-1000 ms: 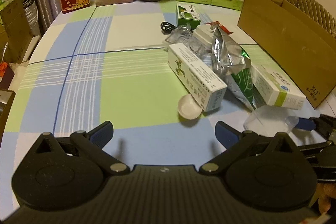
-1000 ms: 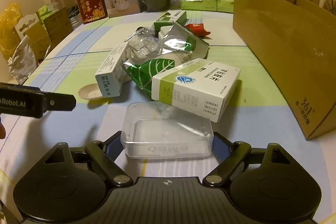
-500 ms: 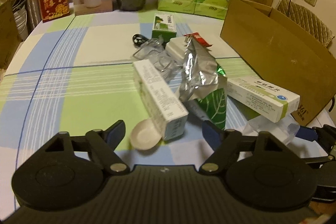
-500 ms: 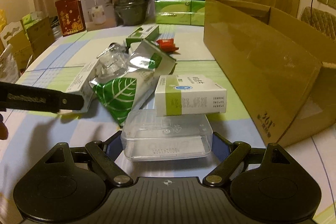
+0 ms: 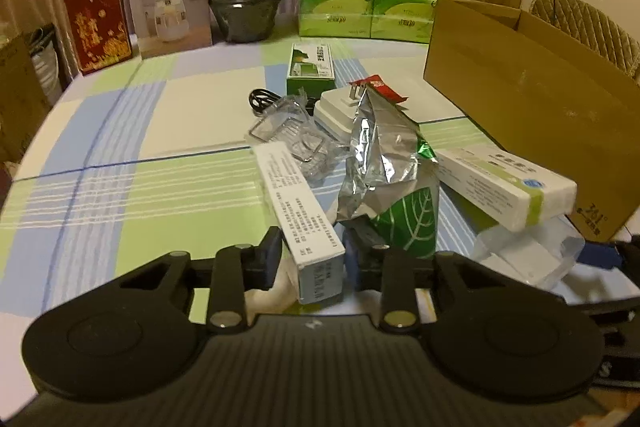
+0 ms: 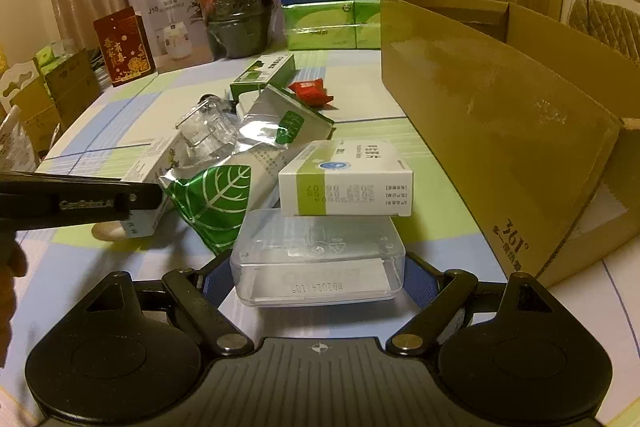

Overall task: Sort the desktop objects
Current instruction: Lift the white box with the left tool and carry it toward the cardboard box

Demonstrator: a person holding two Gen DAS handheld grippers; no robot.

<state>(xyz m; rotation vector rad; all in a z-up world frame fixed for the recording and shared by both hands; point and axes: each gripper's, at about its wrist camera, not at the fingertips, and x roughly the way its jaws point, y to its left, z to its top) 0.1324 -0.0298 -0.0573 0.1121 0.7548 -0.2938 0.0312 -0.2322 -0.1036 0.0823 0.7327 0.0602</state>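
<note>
Clear plastic: the clear case [image 6: 318, 259] sits low in the centre of the right wrist view, clamped from both sides by the right gripper [image 6: 318, 277] — pads against its short ends.
White card: the long white box [image 5: 298, 211] runs from the middle of the left wrist view down to the lower centre, its near end between the fingers of the left gripper [image 5: 310, 259]; the jaws have just been closing and now stand narrow, pressed on the box.
Under the box: a small white dish [image 5: 266, 293], partly hidden at the lower centre of that view.
Cardboard box [image 6: 520, 131]: fills the right half of the right wrist view; its inside is mostly hidden, so what is already in it cannot be told.
Left on the table [image 5: 120, 155]: foil bag with a leaf print [image 5: 390, 183], a green-striped white box [image 6: 346, 179] resting on the case, crumpled clear packaging [image 5: 288, 131], a small green box [image 5: 312, 63], a red wrapper [image 6: 312, 91] — all heaped mid-frame.
Progress: early, by my judgement; two items gripped, none visibly put away, most of the pile unsorted.
</note>
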